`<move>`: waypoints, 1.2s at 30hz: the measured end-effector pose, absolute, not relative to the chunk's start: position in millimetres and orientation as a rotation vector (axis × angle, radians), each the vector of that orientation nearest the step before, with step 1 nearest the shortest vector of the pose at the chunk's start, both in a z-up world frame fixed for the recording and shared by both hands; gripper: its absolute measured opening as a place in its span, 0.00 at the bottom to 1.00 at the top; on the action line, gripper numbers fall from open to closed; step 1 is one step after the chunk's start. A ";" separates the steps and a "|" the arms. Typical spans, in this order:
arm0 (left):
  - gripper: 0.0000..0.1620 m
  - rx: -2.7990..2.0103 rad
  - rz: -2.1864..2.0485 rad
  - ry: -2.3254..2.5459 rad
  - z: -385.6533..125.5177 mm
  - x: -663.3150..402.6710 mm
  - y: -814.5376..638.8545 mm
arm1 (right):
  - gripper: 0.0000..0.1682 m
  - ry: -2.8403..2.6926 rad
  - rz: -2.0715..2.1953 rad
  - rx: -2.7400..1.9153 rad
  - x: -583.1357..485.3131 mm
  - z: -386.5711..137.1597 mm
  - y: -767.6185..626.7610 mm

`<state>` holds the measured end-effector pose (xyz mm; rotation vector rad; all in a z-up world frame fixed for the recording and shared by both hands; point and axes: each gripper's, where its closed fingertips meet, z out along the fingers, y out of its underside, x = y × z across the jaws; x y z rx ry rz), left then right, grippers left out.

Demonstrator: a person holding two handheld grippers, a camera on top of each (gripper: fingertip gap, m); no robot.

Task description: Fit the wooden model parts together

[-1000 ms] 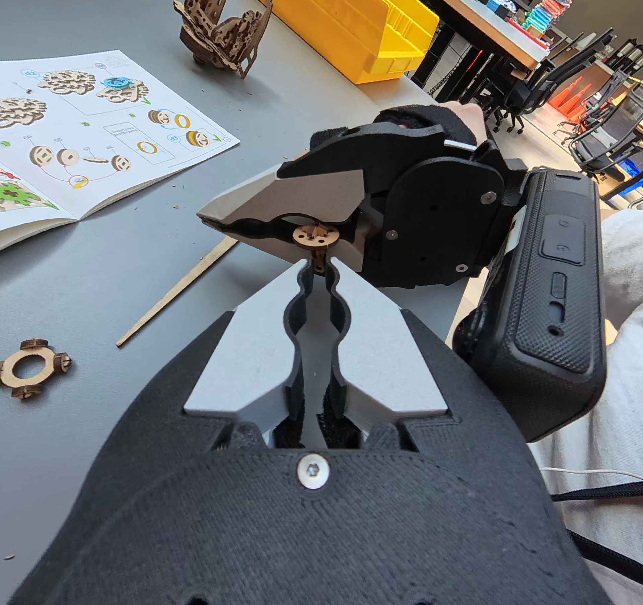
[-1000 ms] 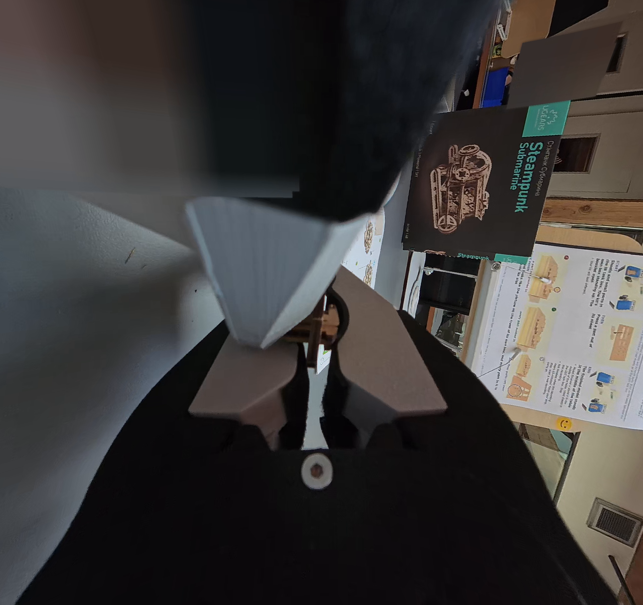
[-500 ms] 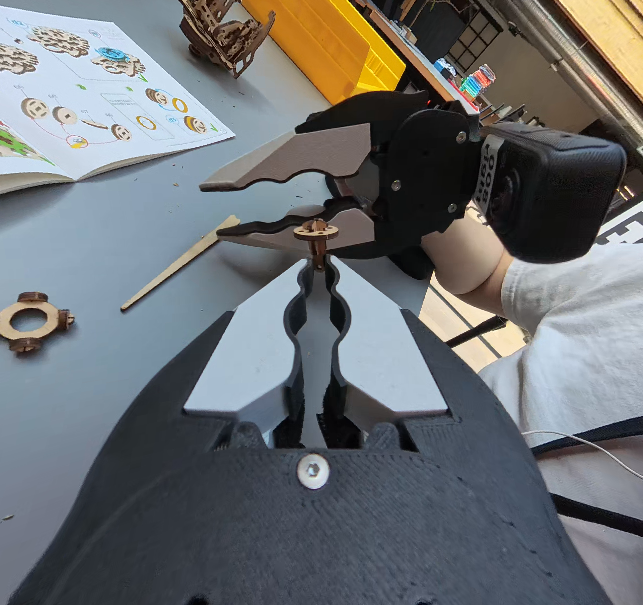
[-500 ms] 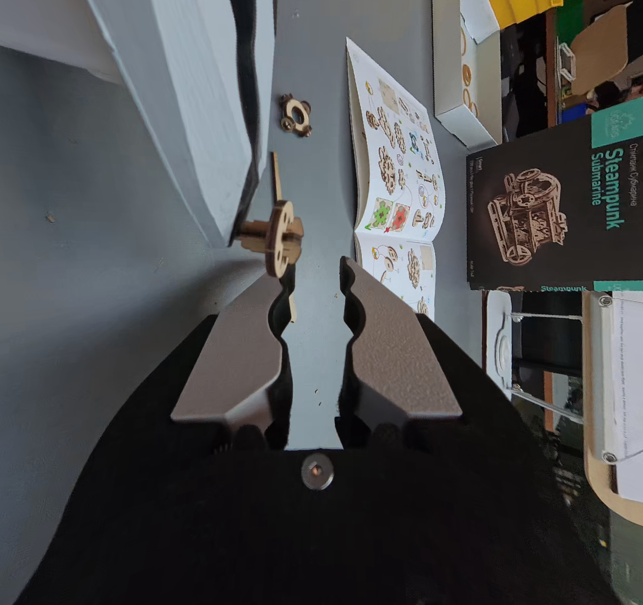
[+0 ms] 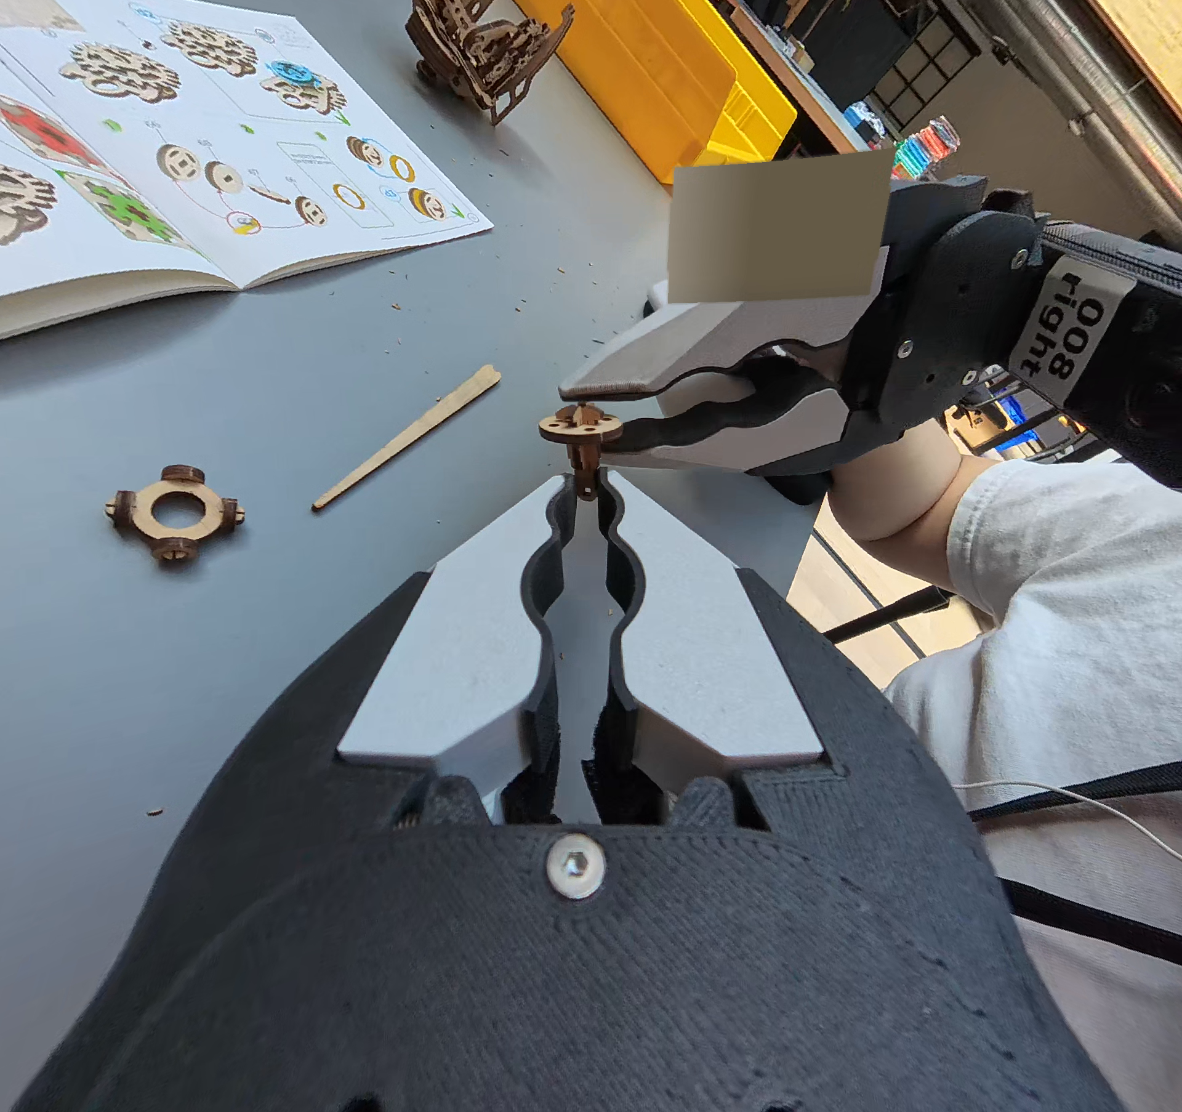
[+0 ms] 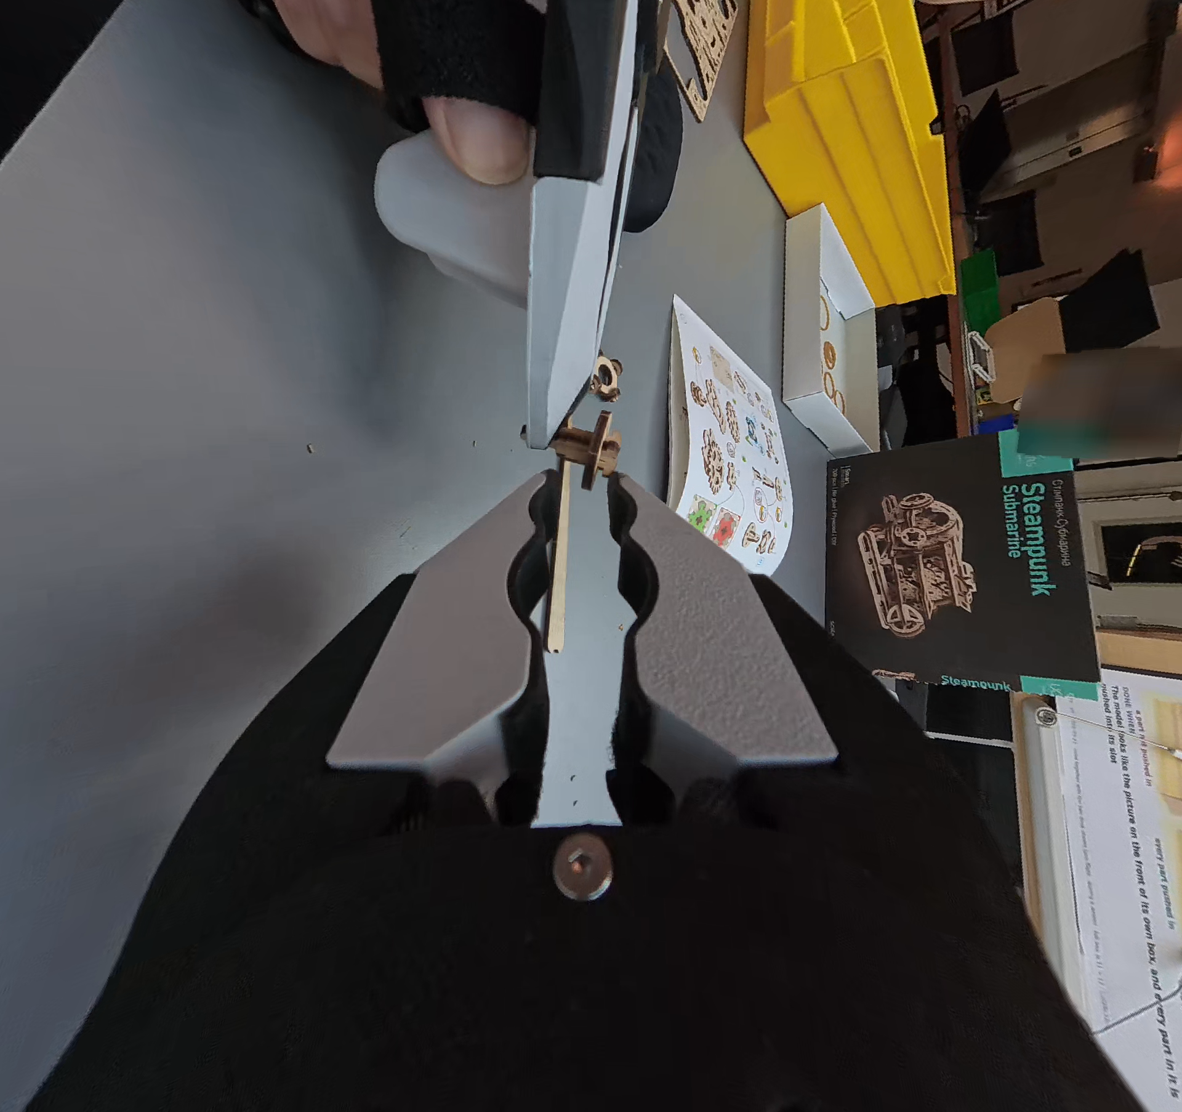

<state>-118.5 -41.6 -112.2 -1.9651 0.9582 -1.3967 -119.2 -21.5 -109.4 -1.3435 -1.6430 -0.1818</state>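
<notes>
1. Looks like a workshop or maker lab, not anyone's home. The grey table [image 5: 192, 665] is a plain work surface sprinkled with little wood crumbs.
2. A big yellow parts bin [image 5: 646, 58] sits at the far edge of the table, the stackable kind you see in shops and labs.
3. Behind it there's another long bench [image 5: 787, 38] loaded with gear, plus exposed ducting [image 5: 1049, 38] overhead.
4. An open instruction booklet [image 5: 192, 141], a kit box [image 6: 953, 563] propped upright and a half-built wooden model [image 5: 480, 32] say hobby-assembly station.
5. Printed instruction sheets [image 6: 1113, 857] are posted on a stand beside the table.
</notes>
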 end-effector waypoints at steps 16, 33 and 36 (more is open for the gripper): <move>0.03 -2.008 -1.326 1.075 -121.9 -115.8 -51.4 | 0.06 -1.696 -0.203 -1.312 -121.3 -117.9 -25.5; 0.03 -2.005 -1.352 1.060 -120.5 -117.0 -51.5 | 0.04 -1.689 -0.269 -1.280 -125.0 -114.1 -25.4; 0.03 -1.963 -1.372 1.028 -113.4 -117.5 -49.1 | 0.05 -1.648 -0.239 -1.281 -125.0 -107.9 -23.2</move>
